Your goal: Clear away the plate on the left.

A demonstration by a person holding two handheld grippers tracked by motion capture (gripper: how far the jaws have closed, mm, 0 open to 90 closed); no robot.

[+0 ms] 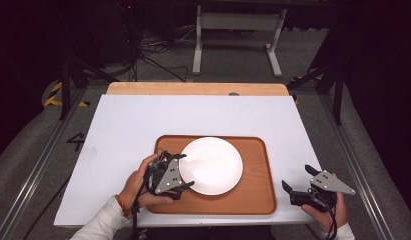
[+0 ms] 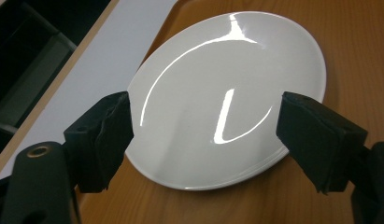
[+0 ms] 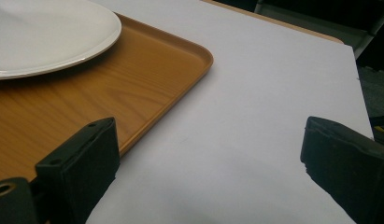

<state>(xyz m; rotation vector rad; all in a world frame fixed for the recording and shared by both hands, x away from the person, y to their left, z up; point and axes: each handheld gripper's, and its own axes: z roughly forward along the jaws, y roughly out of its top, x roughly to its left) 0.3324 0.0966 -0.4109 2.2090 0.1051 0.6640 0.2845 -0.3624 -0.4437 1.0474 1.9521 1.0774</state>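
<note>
I judge I'm in the approach to a grasp: my left tool (image 1: 183,171) sits at the lower centre-left of the high view with its jaws spread wide, straddling the left edge of the white plate (image 1: 211,165), which rests on the wooden tray (image 1: 255,195) in the middle of the worktop (image 1: 123,130). In the left gripper view the plate (image 2: 227,93) lies between the 2 black pads (image 2: 105,135), which look close to its rim, though I cannot tell whether they touch it. Next I'd need to get 1 jaw under the rim and close, since the plate lies flat. Being round, it has no long axis and points nowhere; its face is up. My right tool (image 1: 299,180), also wide and holding nothing, waits at lower right beside the tray.
</note>
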